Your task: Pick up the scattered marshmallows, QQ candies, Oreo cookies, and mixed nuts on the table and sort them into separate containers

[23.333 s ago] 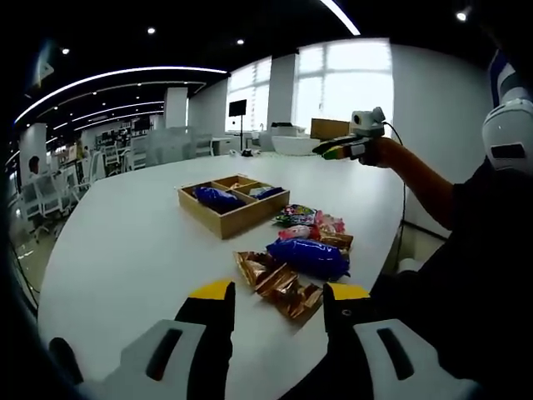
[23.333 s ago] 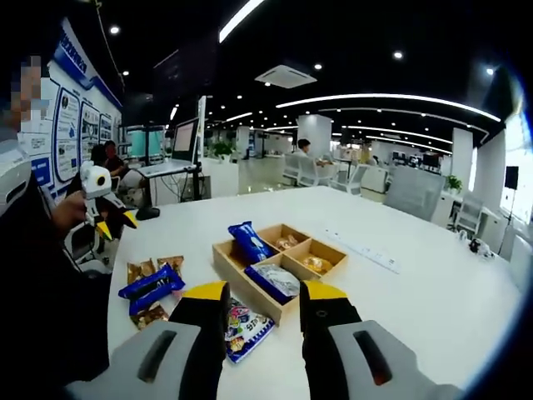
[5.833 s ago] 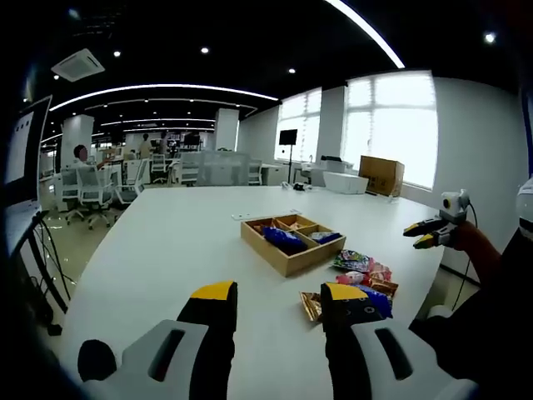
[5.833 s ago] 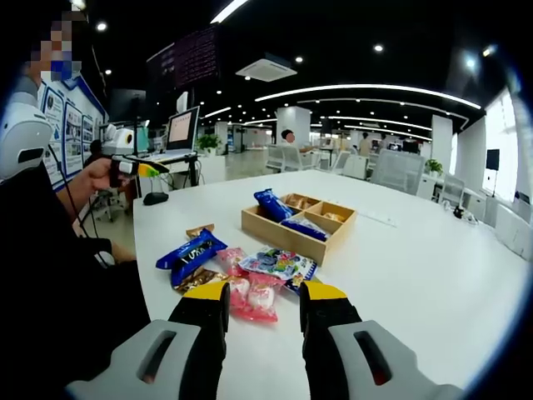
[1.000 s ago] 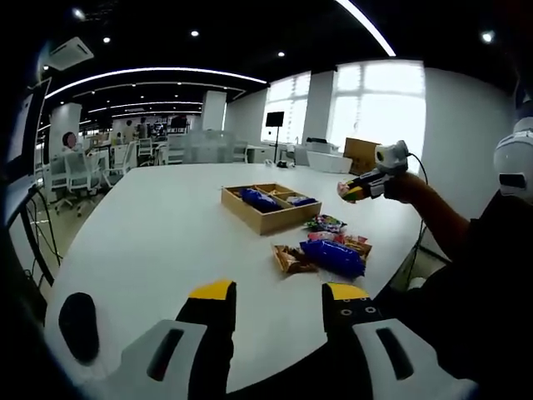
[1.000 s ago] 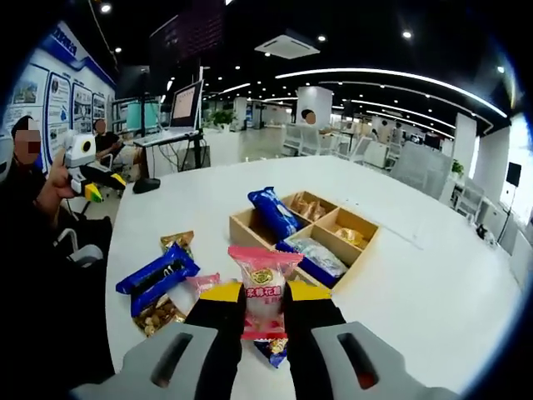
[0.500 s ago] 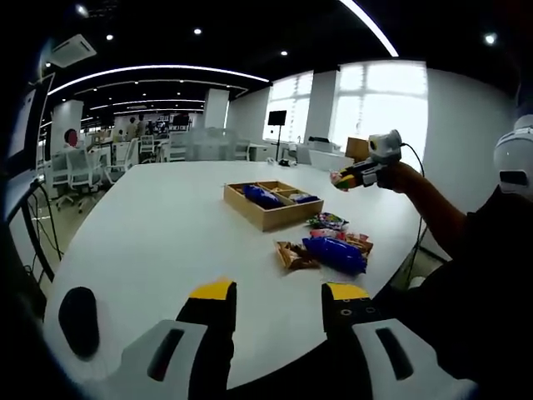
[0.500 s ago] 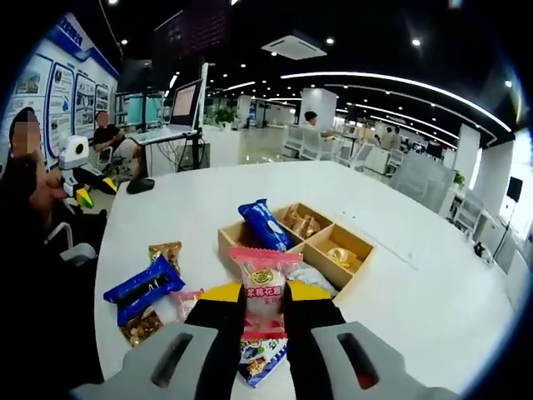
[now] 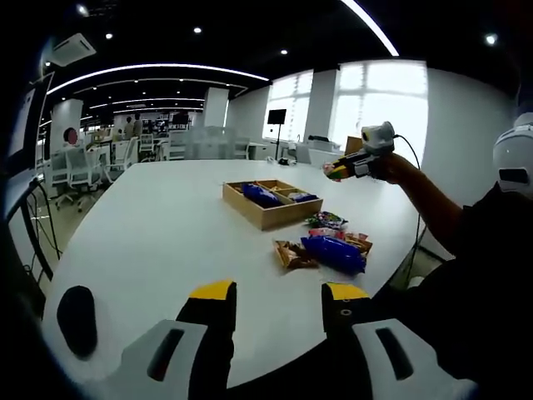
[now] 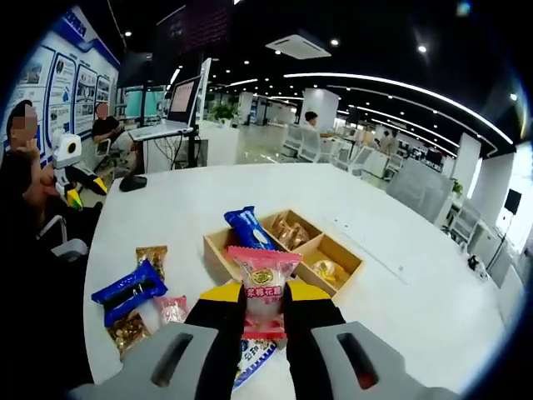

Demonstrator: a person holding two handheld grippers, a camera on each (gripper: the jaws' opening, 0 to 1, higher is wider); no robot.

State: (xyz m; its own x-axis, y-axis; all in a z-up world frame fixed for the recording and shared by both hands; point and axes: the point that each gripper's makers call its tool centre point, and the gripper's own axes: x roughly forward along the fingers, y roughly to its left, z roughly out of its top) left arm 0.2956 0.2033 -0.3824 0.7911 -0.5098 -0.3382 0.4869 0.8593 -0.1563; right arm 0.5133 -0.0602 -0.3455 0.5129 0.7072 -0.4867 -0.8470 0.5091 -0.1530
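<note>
The right gripper (image 10: 265,293) clamps a pink marshmallow packet (image 10: 263,289) above the wooden box (image 10: 283,250) on the counter (image 10: 400,292); the left gripper (image 9: 279,292), jaws wide, hangs well short of that box

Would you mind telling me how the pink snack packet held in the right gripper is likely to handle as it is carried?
The pink packet stands upright above the right gripper, so it is probably fairly light. It looks like thin, glossy film, so it may crinkle or slip if the grip loosens.
</note>
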